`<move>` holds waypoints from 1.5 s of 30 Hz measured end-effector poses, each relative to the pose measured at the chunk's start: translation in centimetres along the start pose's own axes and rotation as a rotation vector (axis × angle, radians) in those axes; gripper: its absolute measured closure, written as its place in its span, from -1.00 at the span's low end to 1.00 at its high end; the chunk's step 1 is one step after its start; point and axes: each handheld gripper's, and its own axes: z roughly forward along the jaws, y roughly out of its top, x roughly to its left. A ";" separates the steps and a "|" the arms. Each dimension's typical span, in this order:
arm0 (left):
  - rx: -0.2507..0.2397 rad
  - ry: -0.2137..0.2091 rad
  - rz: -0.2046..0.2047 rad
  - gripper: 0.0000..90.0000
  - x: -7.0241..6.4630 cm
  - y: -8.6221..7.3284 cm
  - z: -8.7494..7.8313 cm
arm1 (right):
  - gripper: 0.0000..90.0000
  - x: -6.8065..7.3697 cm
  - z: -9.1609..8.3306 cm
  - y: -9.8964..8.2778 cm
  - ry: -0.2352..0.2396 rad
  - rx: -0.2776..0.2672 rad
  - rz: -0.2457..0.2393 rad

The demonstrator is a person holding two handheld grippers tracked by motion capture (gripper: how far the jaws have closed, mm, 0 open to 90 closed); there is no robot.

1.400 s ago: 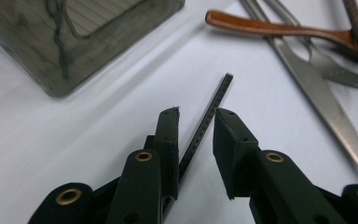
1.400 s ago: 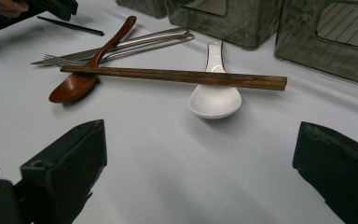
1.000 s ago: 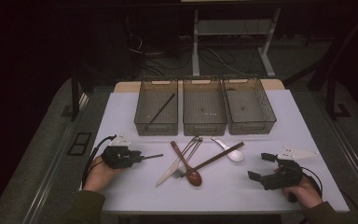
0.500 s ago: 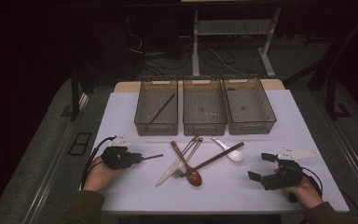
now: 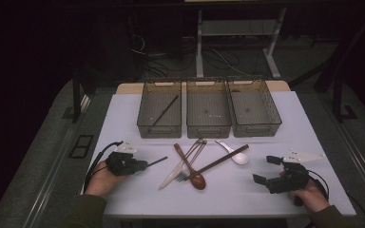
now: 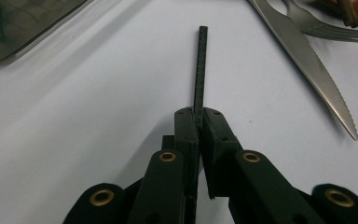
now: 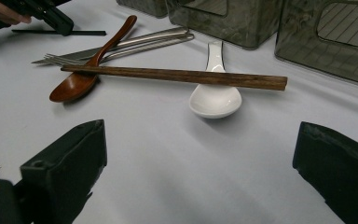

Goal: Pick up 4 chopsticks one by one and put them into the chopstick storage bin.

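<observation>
Now a black chopstick (image 6: 200, 65) is being clamped by the left gripper (image 6: 198, 114), jaws just closed, at the tabletop's (image 5: 247, 190) 8 o'clock; the right gripper's (image 5: 267, 171) jaws are being held wide open.

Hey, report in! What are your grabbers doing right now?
Left gripper just closed, shut on black chopstick. Right gripper open, nothing held. Knife lies nearby, not blocking.

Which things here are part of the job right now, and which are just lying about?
In the job:
- left gripper, shut on the black chopstick
- left bin, already holding a matching black chopstick

Lying about for now:
- knife
- fork
- brown spoon
- wooden chopstick
- white spoon
- middle bin
- right bin
- right gripper, open
</observation>
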 end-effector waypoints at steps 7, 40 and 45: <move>0.013 -0.009 0.009 0.88 0.1 0.2 0.0 | -0.94 0.0 0.0 0.0 0.001 -0.001 0.000; -0.093 0.069 -0.098 0.88 -0.7 3.5 -2.2 | -0.94 0.0 0.0 0.0 0.000 0.004 0.001; -0.136 0.071 -0.103 0.88 -0.7 4.3 -2.8 | -0.94 0.0 0.0 0.0 -0.001 0.003 0.002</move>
